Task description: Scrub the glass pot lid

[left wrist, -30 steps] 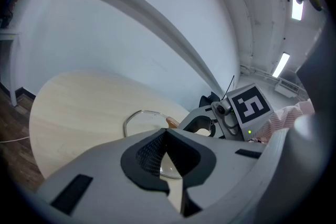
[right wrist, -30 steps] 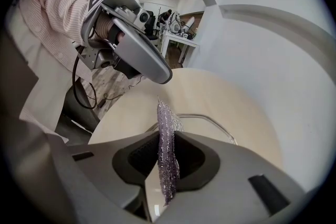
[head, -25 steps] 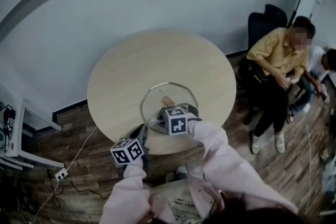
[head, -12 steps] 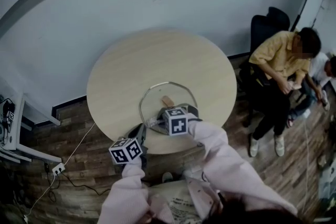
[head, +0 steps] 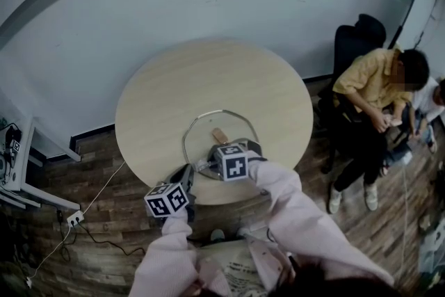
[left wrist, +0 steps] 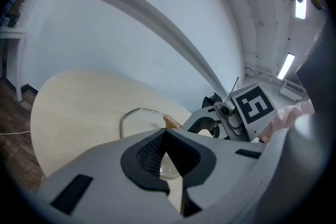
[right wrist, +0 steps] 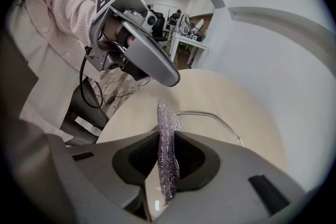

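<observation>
Our L gripper sits low at front-left, jaws pinched together on the rim of the glass pot lid. R gripper angles in from the right, jaws clamped on a purple sparkly scrubber. Both forearms in pink sleeves, R arm reaching farther fwd. Gripper tips sit near each other.

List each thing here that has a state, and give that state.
left gripper: shut on the near rim of the glass pot lid.
right gripper: shut on the purple scrub cloth.
glass pot lid: on the round table, knob up.
purple scrub cloth: pinched edge-on, sticking out past the jaws.
</observation>
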A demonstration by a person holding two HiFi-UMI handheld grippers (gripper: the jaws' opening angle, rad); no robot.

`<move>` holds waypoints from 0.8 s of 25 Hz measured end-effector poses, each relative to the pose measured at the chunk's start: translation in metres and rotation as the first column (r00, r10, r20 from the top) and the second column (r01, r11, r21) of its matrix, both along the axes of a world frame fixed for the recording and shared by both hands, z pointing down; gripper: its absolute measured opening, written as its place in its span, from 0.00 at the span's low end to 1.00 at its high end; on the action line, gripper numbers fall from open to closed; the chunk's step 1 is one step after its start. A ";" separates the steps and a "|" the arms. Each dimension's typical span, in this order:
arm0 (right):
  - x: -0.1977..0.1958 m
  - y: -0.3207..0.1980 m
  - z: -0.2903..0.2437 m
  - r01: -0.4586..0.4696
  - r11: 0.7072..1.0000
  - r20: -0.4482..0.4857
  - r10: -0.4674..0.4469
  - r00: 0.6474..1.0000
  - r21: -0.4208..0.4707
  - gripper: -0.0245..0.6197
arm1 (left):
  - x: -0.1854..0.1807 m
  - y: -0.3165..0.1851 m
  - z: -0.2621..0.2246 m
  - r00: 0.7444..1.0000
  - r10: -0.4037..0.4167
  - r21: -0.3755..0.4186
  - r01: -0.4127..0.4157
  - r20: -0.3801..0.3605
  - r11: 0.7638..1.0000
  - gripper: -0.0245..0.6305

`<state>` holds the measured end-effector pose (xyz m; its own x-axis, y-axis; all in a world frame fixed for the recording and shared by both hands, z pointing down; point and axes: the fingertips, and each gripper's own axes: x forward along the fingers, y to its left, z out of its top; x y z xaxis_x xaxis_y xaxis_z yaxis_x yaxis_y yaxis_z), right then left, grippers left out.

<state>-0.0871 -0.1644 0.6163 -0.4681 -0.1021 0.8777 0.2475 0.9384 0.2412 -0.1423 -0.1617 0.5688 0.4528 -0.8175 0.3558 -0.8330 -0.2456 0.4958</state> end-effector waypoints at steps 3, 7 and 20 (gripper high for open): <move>0.004 0.001 0.001 0.015 1.000 -0.004 -0.015 1.000 -0.005 0.18 | 0.003 0.000 0.000 1.000 -0.002 -0.002 0.002 0.006 1.000 0.04; 0.009 0.005 0.001 0.025 1.000 -0.004 -0.025 1.000 -0.015 0.18 | 0.006 0.002 0.000 1.000 -0.011 -0.002 0.011 0.008 1.000 0.04; 0.027 0.014 0.002 0.054 0.997 0.000 -0.054 0.999 -0.048 0.18 | 0.021 0.005 0.002 1.000 -0.021 -0.007 0.021 0.012 1.000 0.04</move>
